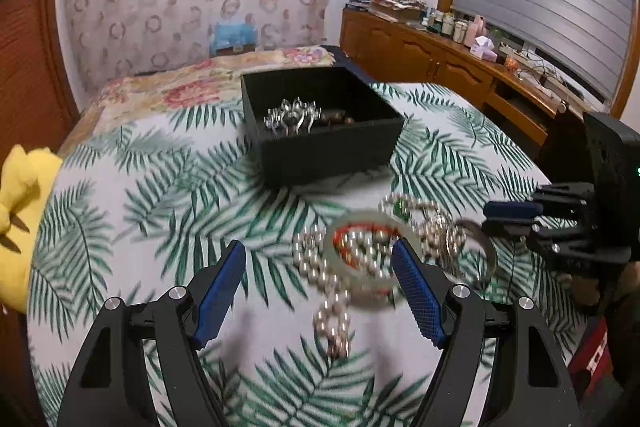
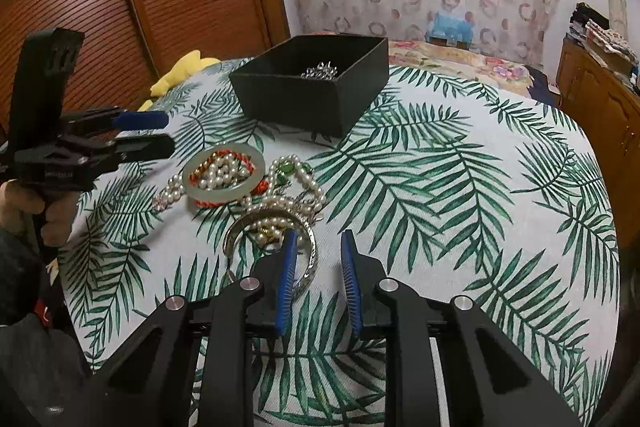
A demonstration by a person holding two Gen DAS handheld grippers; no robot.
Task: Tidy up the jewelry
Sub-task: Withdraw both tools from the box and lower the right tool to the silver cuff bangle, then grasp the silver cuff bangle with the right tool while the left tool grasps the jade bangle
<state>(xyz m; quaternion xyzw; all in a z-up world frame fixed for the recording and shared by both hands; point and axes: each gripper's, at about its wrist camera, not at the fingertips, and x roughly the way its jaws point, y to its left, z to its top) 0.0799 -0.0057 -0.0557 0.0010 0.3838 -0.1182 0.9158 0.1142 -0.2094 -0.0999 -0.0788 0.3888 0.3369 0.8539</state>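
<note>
Left wrist view: close above the leaf-print cloth [image 1: 132, 211], angled downward, black box [image 1: 320, 143] at 12 o'clock, jewelry pile [image 1: 360, 259] just ahead. Right wrist view: similarly steep, box [image 2: 308, 99] at 12 o'clock, pile [image 2: 248, 183] at 11. Both views share box and pile.

Dim, warm indoor light; fisheye bending and dark corners in both views; left view motion-blurred.

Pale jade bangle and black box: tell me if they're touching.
Apart. The right wrist view shows leaf-print cloth plainly between the pale jade bangle and the black box.
</note>
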